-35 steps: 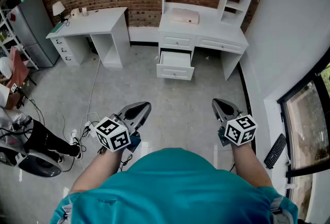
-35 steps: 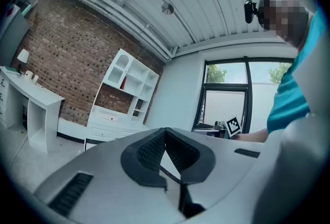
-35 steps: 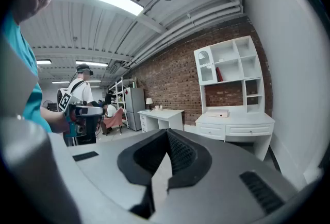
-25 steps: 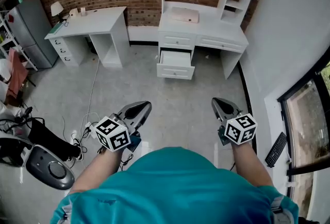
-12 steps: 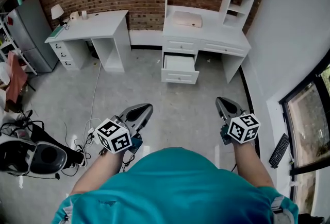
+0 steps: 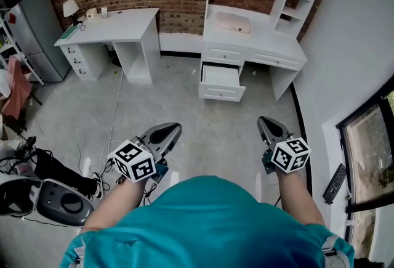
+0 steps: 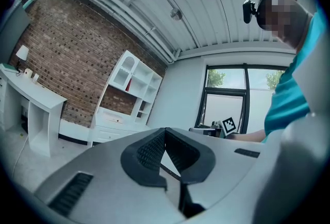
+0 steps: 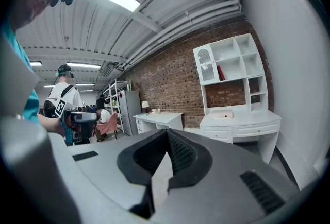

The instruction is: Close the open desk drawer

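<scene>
You are at the approach, well apart from the open drawer (image 6: 220, 92) under the far desk (image 6: 274, 39), left gripper (image 6: 167, 130) and right gripper (image 6: 266, 124) both clenched empty; next, walk up and push its front in.

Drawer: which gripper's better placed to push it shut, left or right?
Right, narrowly. The open drawer lies far ahead, between both grippers, a bit nearer the right gripper than the left gripper. Both are shut and empty, so either could push; the person must walk closer first.
</scene>
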A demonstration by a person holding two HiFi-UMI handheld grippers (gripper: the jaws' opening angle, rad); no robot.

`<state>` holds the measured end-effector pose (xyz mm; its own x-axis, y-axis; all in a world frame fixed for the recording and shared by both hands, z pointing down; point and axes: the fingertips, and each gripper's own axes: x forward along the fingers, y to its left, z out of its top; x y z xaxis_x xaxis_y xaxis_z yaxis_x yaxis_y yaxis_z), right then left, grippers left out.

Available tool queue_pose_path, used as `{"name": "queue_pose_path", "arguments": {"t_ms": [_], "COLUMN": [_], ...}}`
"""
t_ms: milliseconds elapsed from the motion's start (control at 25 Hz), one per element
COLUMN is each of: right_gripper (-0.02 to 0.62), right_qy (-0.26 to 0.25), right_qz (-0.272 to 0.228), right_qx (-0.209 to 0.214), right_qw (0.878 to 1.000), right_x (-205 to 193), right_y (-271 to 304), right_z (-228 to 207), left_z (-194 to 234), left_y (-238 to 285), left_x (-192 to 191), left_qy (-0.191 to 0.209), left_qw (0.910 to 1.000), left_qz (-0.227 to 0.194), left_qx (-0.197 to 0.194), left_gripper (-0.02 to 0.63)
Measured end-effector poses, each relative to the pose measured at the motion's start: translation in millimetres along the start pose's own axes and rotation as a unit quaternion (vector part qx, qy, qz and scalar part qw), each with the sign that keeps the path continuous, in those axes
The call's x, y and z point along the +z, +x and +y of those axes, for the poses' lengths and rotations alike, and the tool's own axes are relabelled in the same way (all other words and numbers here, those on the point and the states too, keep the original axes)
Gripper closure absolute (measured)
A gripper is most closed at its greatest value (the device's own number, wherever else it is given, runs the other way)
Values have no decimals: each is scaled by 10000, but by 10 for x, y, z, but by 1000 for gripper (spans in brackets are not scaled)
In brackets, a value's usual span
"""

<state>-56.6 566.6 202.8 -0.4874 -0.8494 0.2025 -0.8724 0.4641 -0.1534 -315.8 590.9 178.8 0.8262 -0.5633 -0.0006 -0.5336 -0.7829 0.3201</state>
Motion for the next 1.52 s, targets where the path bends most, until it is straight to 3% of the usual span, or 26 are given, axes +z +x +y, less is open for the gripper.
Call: {"name": "queue_pose_path", "arguments": {"t_ms": [320, 720, 960, 1160, 1520], "right_gripper": [574, 574, 574, 574, 574], "right_qy": [73, 19, -7, 59, 62], "right_qz": [98, 136, 195, 259, 357], "right_qx": [214, 960, 1184, 1161, 989], "right_qw": [9997, 9953, 9928, 9929, 9944], "right_x": [-75, 283, 469, 472, 484], "right_y": [468, 1409, 1796, 1992, 2585], "right_z": [-662, -2066, -2814, -3277, -3641], "left_z": [331, 803, 1045, 1231, 1894], "left_y": [539, 2030, 2974, 3465, 3951], "left_x": [-54, 164, 323, 321, 322], "left_qy": [-17, -14, -70, -104, -224], "left_qw": [9996, 9956, 9951, 9955, 9970], "left_qz": [40, -183, -262, -189, -50], "left_qx": [297, 914, 952, 921, 734], "left_gripper": [592, 592, 592, 592, 592]}}
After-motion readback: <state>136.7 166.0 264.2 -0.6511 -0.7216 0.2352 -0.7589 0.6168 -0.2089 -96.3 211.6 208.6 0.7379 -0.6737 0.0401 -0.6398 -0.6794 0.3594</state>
